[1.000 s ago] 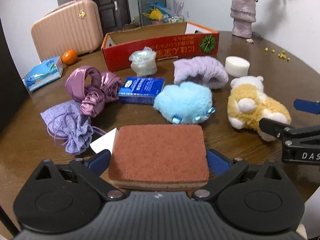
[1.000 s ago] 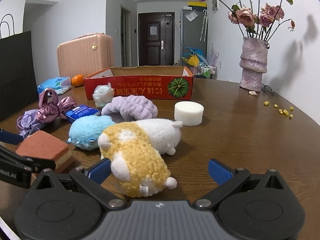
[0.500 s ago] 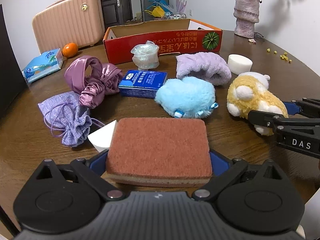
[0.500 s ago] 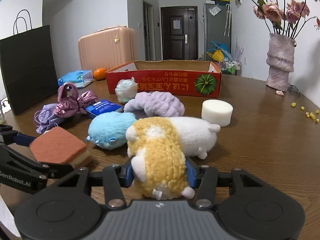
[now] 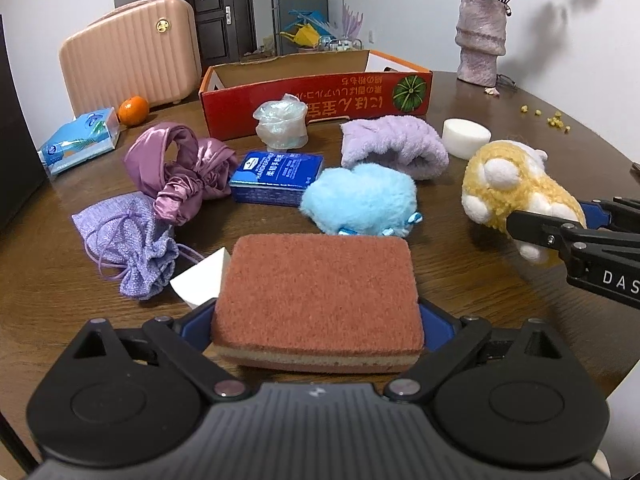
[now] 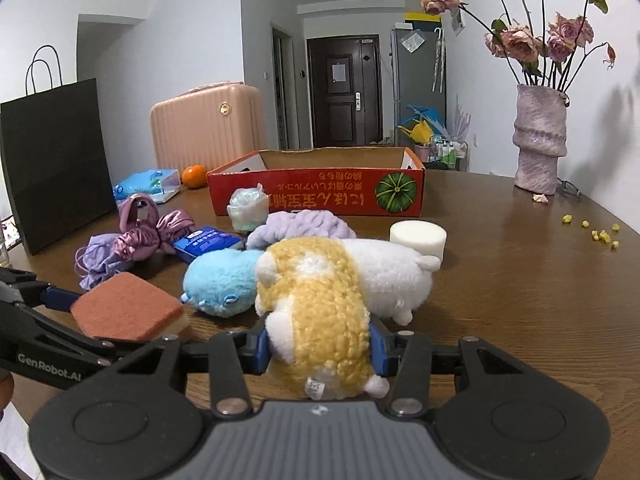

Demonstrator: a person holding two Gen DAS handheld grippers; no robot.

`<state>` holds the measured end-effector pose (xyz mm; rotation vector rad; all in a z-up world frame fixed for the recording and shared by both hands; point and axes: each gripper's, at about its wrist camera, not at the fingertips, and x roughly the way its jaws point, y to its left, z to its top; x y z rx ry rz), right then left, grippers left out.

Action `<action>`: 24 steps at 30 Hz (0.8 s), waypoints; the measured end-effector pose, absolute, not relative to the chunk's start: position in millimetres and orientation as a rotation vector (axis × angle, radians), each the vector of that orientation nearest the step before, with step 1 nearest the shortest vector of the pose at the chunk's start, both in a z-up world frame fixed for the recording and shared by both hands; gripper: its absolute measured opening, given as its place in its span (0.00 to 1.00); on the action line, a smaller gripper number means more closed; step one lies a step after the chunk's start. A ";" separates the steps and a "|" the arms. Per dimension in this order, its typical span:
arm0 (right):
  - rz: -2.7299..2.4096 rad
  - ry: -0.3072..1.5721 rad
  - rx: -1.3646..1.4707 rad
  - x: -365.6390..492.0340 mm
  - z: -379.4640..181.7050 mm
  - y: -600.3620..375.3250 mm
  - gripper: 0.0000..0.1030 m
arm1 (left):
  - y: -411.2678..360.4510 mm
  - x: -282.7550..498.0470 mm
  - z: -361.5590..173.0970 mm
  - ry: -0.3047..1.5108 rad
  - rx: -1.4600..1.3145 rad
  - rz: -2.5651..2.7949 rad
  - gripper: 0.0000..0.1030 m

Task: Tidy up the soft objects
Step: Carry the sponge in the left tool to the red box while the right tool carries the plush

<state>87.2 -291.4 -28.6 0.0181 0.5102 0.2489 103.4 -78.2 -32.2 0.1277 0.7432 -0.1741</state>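
My left gripper (image 5: 316, 326) is shut on a brown-topped sponge (image 5: 316, 296), held just above the table; the sponge also shows in the right wrist view (image 6: 124, 308). My right gripper (image 6: 318, 350) is shut on a yellow and white plush toy (image 6: 320, 304), which also shows in the left wrist view (image 5: 508, 188). A blue plush (image 5: 360, 200), a purple fluffy band (image 5: 392, 144), a satin scrunchie (image 5: 180, 172), a lilac pouch (image 5: 124, 236) and a white foam disc (image 5: 466, 138) lie on the table. A red cardboard box (image 5: 316, 96) stands open behind them.
A blue tissue pack (image 5: 276, 178) and a plastic-wrapped cup (image 5: 282, 126) lie before the box. A tissue packet (image 5: 80, 140), an orange (image 5: 134, 110) and a pink suitcase (image 5: 132, 56) are far left. A vase (image 6: 540, 140) stands far right; a black bag (image 6: 52, 160) stands left.
My right gripper has closed on the yellow and white plush and raised it slightly. My left gripper has closed on the sponge and lifted it a little.
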 end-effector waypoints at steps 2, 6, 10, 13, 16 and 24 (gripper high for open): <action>0.247 0.505 0.019 85.4 -27.5 -291.6 0.44 | -77.7 101.8 -30.8 0.738 0.126 -0.174 0.96; 0.242 0.494 0.015 82.7 -24.0 -290.4 0.44 | -75.7 98.6 -27.3 0.726 0.124 -0.173 0.96; 0.236 0.480 0.009 79.5 -19.9 -289.3 0.44 | -73.0 95.5 -22.0 0.705 0.123 -0.169 0.96; 0.233 0.469 0.003 77.0 -16.6 -288.3 0.44 | -71.2 93.1 -16.8 0.686 0.123 -0.163 0.96; 0.229 0.459 -0.005 76.4 -13.1 -287.1 0.44 | -69.1 92.4 -11.5 0.666 0.122 -0.157 0.96; 0.225 0.432 -0.021 79.8 -2.9 -281.8 0.44 | -62.9 95.3 5.8 0.608 0.110 -0.152 0.96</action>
